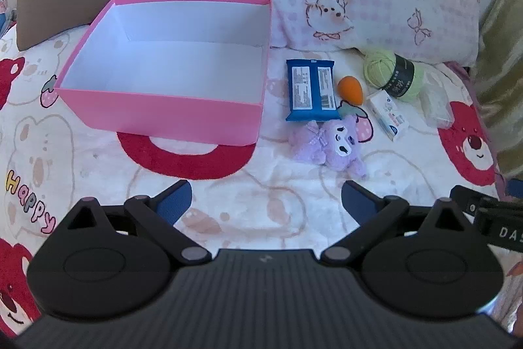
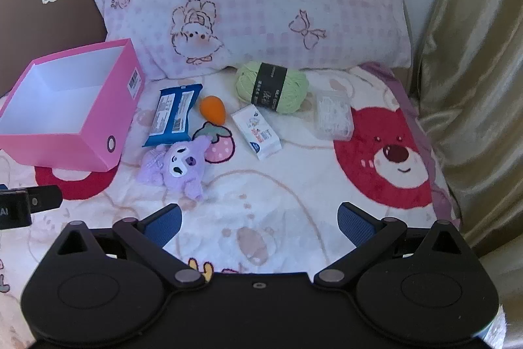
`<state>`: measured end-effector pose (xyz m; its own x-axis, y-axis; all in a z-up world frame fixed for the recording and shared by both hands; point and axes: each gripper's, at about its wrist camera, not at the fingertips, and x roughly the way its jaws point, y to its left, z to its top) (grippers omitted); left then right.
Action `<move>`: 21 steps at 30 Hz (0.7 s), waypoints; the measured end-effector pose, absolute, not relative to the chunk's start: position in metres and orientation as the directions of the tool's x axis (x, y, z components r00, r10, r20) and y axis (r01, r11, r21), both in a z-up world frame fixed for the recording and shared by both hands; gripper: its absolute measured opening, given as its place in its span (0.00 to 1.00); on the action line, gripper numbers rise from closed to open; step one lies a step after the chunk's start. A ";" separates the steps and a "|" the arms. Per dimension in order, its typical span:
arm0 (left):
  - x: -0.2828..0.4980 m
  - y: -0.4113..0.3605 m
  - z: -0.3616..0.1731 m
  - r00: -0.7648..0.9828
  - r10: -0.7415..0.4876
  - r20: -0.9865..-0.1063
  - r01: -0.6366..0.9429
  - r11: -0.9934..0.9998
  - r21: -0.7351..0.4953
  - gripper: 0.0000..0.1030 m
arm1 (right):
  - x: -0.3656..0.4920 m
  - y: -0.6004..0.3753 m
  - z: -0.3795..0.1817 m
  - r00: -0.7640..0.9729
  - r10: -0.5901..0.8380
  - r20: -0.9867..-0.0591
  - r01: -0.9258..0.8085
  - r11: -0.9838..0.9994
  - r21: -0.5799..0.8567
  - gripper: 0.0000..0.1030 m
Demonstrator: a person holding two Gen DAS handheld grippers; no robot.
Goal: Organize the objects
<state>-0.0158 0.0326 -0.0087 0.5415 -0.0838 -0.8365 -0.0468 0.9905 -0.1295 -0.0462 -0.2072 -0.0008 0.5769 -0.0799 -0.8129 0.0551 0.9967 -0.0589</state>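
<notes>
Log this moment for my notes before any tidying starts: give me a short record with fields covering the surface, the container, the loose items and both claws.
surface: cartoon-print blanket
container: pink box, open, nothing inside
loose items: blue packet, orange egg-shaped item, purple plush, white carton, green yarn, clear plastic case
left claw: open, holding nothing
right claw: open, holding nothing

Both wrist cams angled down, sharing pink box (image 1: 163, 107) & toys
</notes>
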 end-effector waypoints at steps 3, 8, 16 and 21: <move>-0.017 0.031 -0.008 0.543 -0.093 -0.835 -0.018 0.992 -0.123 0.93 | -0.048 -0.210 0.000 0.579 -0.083 -0.811 0.060 0.996 -0.060 1.00; -0.019 0.031 -0.008 0.544 -0.104 -0.832 -0.002 0.992 -0.126 0.92 | -0.050 -0.213 0.000 0.579 -0.084 -0.811 0.066 0.996 -0.056 1.00; -0.025 0.036 -0.009 0.541 -0.094 -0.836 0.006 0.994 -0.108 0.92 | -0.053 -0.215 0.001 0.575 -0.035 -0.817 0.053 0.999 -0.005 1.00; -0.027 0.035 -0.006 0.542 -0.105 -0.834 0.024 0.994 -0.109 0.92 | -0.056 -0.213 0.004 0.567 0.035 -0.823 0.024 0.998 0.059 1.00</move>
